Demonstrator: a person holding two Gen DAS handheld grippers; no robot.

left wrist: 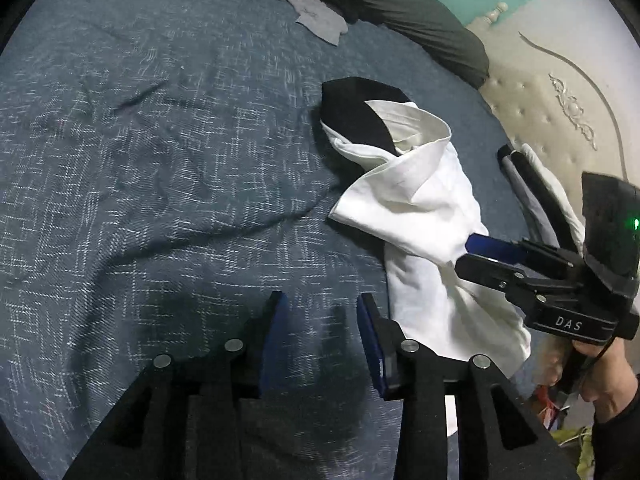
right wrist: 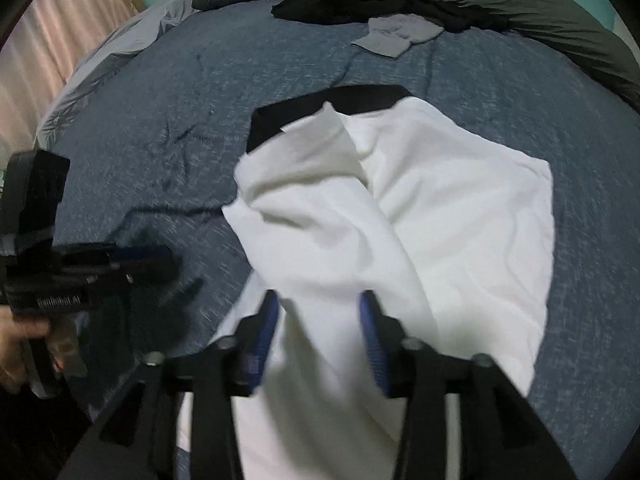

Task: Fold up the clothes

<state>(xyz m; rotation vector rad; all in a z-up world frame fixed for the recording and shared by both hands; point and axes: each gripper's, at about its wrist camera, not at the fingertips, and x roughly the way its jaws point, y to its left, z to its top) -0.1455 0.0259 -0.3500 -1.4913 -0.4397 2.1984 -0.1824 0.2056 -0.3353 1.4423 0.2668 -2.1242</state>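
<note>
A white garment (left wrist: pixel 420 200) with a black section (left wrist: pixel 356 112) lies crumpled on the blue bedspread (left wrist: pixel 160 160). My left gripper (left wrist: pixel 320 320) hovers open over bare bedspread just left of the garment, with nothing between its fingers. A hand holds my right gripper (left wrist: pixel 468 254) at the garment's right edge. In the right wrist view the right gripper (right wrist: pixel 320 316) stands open, and the white garment (right wrist: pixel 440 220) bunches up between its blue pads. The black section (right wrist: pixel 360 98) shows at the far end. The left gripper (right wrist: pixel 168 262) appears blurred at the left.
A small grey cloth (right wrist: pixel 396 34) and a black clothes pile (right wrist: pixel 380 0) lie at the far side of the bed, against a dark grey duvet (right wrist: pixel 560 20). A cream headboard (left wrist: pixel 560 120) borders the bed. Grey and white items (left wrist: pixel 532 192) sit beside it. A curtain (right wrist: pixel 60 40) hangs beyond.
</note>
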